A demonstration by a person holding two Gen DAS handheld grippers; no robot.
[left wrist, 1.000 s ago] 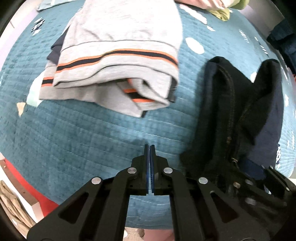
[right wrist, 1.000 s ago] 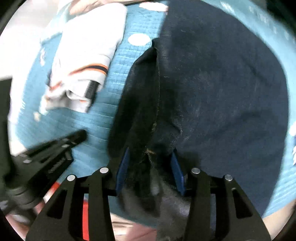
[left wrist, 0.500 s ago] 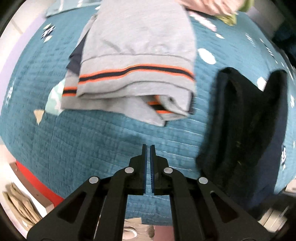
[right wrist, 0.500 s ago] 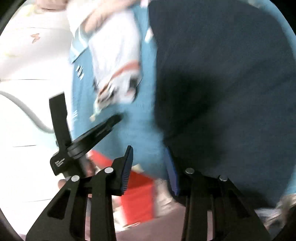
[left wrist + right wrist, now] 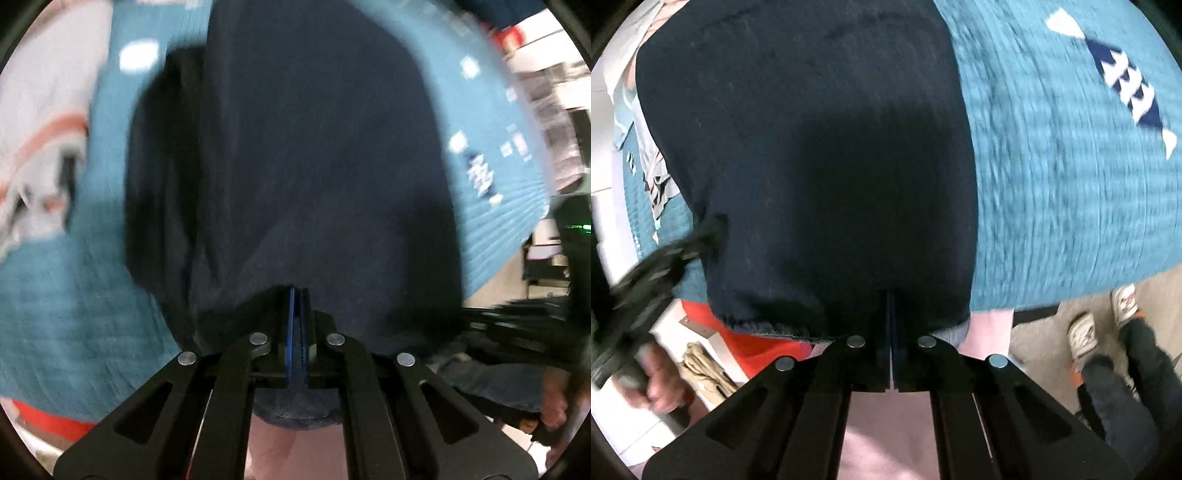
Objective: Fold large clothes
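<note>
My left gripper point(image 5: 297, 295) points down over the near hem of the dark navy garment point(image 5: 314, 155), its blue pads pressed flat together with no cloth visibly between them. My right gripper point(image 5: 890, 299) has just been closing and now shows its jaws drawn tight, tips over the same hem; I cannot tell whether any fabric is caught between them. The garment fills the middle of both views, lying on the teal quilted bedspread point(image 5: 1071, 166), its frayed lower hem point(image 5: 768, 326) reaching the bed's near edge at the bottom of the frame. In the left wrist view a darker fold point(image 5: 162, 177) runs down the garment's left side. Open bedspread stretches to the right of the garment in the right wrist view, up to a navy-and-white patch point(image 5: 1130, 88) at upper right. At the left edge of the left wrist view a folded grey shirt with an orange stripe point(image 5: 40, 140) lies blurred, apart from the garment with teal between. Below the bed edge, floor shows at lower right with white shoes point(image 5: 1082, 332), and something red point(image 5: 746, 343) at lower left.
</note>
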